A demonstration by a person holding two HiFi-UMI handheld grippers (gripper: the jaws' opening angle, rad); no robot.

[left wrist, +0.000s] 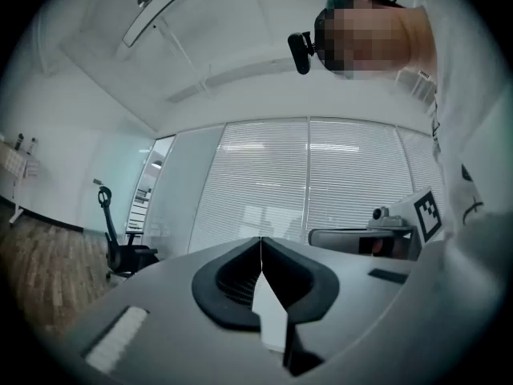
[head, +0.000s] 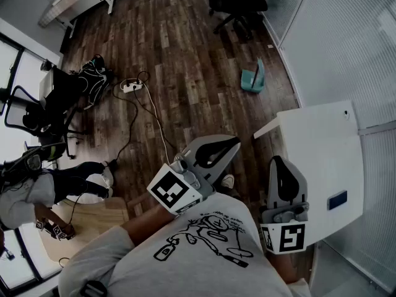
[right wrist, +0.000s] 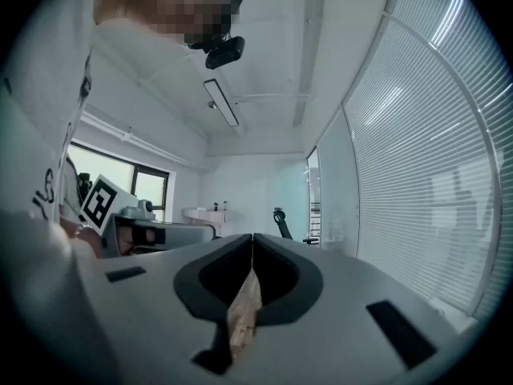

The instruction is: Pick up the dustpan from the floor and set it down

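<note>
A teal dustpan (head: 253, 78) lies on the dark wood floor far ahead, close to the glass wall on the right. Both grippers are held level near the person's chest, well short of it. In the head view my left gripper (head: 231, 143) points up and to the right, my right gripper (head: 278, 161) beside it. The left gripper (left wrist: 260, 240) has its jaws pressed together with nothing between them. The right gripper (right wrist: 253, 236) is likewise shut and empty. The dustpan shows in neither gripper view.
A white cabinet (head: 325, 159) stands just right of the grippers. A black office chair (head: 238, 2) is beyond the dustpan. A power strip (head: 131, 86) and its cable cross the floor. At left are a chair with a bag (head: 77, 88) and a crouching person (head: 37, 193).
</note>
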